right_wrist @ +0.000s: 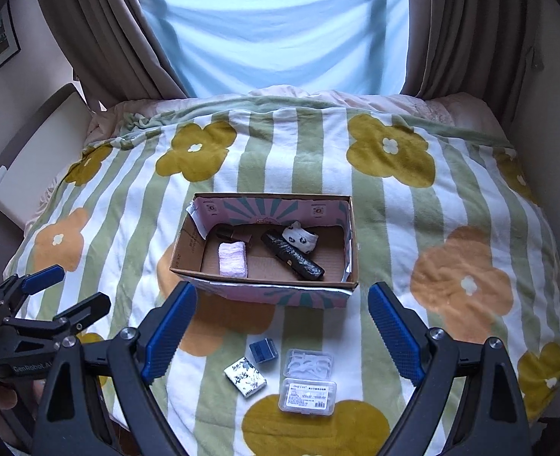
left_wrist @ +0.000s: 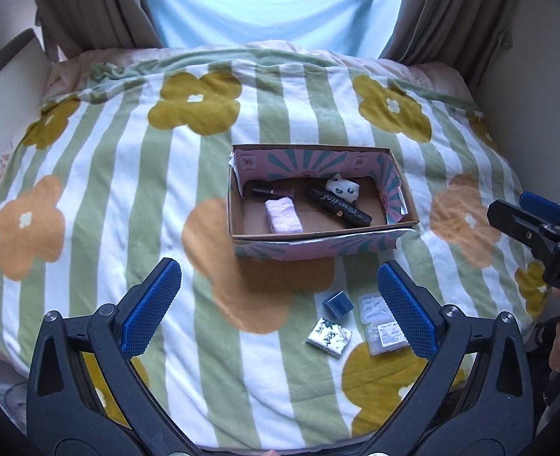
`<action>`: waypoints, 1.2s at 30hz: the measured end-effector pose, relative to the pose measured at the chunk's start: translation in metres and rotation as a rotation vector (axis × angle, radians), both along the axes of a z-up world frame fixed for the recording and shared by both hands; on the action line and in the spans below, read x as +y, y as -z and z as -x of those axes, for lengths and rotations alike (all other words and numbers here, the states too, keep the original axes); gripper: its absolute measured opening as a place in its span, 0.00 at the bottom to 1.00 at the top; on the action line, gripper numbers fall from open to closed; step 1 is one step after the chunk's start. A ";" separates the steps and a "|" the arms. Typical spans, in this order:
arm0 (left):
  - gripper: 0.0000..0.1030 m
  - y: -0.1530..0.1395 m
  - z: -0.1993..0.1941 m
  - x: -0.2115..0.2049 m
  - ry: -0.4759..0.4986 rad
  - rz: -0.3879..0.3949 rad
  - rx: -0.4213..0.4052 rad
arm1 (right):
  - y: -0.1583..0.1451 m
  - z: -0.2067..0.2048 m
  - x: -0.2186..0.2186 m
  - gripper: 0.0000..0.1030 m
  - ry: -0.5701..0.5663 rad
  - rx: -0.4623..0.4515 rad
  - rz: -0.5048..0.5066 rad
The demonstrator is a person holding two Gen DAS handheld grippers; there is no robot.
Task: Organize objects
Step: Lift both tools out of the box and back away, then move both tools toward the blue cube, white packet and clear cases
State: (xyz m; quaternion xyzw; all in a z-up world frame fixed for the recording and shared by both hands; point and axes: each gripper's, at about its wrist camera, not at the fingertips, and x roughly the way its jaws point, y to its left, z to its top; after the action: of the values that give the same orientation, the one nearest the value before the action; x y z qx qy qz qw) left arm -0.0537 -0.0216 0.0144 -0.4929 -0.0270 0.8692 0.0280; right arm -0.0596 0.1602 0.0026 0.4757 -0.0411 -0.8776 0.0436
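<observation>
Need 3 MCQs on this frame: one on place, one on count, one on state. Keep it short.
1. Where does the pink folded cloth lie?
A. in the cardboard box
B. on the blanket
C. between the tongs

2. How many small items lie on the blanket in front of the box?
A. two
B. four
C. six

3. How do the right tongs stand?
A. shut on the blue block
B. shut, empty
C. open, empty

Answers:
1 A: the cloth sits on the box floor, left side.
2 B: blue block, floral packet, two clear cases.
3 C: both blue pads stand wide apart with only blanket between.
</observation>
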 end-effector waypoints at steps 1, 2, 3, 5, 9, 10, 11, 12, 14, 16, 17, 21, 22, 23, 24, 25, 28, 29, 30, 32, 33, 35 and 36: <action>1.00 -0.002 -0.009 -0.002 -0.010 -0.003 0.007 | 0.001 -0.008 0.001 0.87 0.006 0.001 0.007; 1.00 -0.003 -0.018 -0.004 -0.016 -0.008 0.013 | 0.002 -0.015 0.002 0.87 0.013 0.003 0.009; 1.00 -0.003 -0.025 -0.005 -0.016 -0.017 0.018 | 0.003 -0.021 0.003 0.87 0.017 0.006 0.005; 1.00 -0.001 -0.037 -0.007 -0.012 -0.024 0.020 | 0.005 -0.031 0.003 0.87 0.019 0.011 -0.015; 1.00 0.002 -0.050 -0.007 0.007 -0.019 0.010 | 0.006 -0.045 0.009 0.87 0.027 0.021 0.003; 1.00 0.001 -0.051 -0.007 0.008 -0.023 0.010 | 0.007 -0.047 0.011 0.87 0.033 0.020 0.010; 1.00 0.000 -0.053 -0.007 0.008 -0.027 0.012 | 0.008 -0.050 0.013 0.87 0.040 0.018 0.013; 1.00 0.000 -0.053 -0.008 0.010 -0.033 0.013 | 0.010 -0.052 0.014 0.87 0.047 0.015 0.015; 1.00 0.001 -0.054 -0.007 0.017 -0.034 0.014 | 0.015 -0.053 0.017 0.87 0.063 -0.007 0.015; 1.00 0.001 -0.054 -0.005 0.024 -0.029 0.014 | 0.019 -0.057 0.019 0.87 0.074 -0.002 0.016; 1.00 0.002 -0.053 -0.004 0.029 -0.030 0.012 | 0.020 -0.060 0.020 0.88 0.078 0.001 0.016; 1.00 0.007 -0.052 0.001 0.047 -0.030 0.000 | 0.026 -0.067 0.022 0.93 0.086 0.013 0.027; 1.00 0.009 -0.052 0.002 0.050 -0.030 -0.005 | 0.027 -0.068 0.022 0.93 0.087 0.019 0.025; 1.00 0.011 -0.051 0.003 0.055 -0.029 -0.010 | 0.029 -0.070 0.022 0.93 0.084 0.023 0.023; 1.00 0.013 -0.050 0.004 0.063 -0.028 -0.017 | 0.031 -0.071 0.022 0.93 0.082 0.025 0.022; 1.00 0.015 -0.050 0.005 0.069 -0.030 -0.025 | 0.033 -0.072 0.022 0.93 0.082 0.024 0.022; 1.00 0.023 -0.048 0.009 0.089 -0.039 -0.047 | 0.040 -0.077 0.022 0.93 0.076 0.014 0.010; 1.00 0.026 -0.048 0.010 0.098 -0.041 -0.055 | 0.044 -0.078 0.021 0.93 0.070 0.001 -0.003; 1.00 0.030 -0.047 0.012 0.107 -0.042 -0.063 | 0.048 -0.080 0.020 0.93 0.066 -0.013 -0.014; 1.00 0.038 -0.045 0.015 0.126 -0.046 -0.080 | 0.057 -0.084 0.020 0.93 0.055 -0.028 -0.022; 1.00 0.043 -0.043 0.017 0.137 -0.047 -0.091 | 0.062 -0.086 0.020 0.93 0.050 -0.035 -0.025; 1.00 0.053 -0.040 0.021 0.157 -0.052 -0.110 | 0.075 -0.089 0.020 0.93 0.045 -0.055 -0.029; 1.00 0.059 -0.038 0.023 0.168 -0.056 -0.122 | 0.081 -0.090 0.020 0.93 0.045 -0.059 -0.030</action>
State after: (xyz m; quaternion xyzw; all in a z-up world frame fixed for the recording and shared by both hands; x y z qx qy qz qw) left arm -0.0158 0.0014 -0.0447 -0.5444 -0.0115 0.8311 0.1127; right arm 0.0308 0.1805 -0.0788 0.5010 -0.0398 -0.8644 0.0154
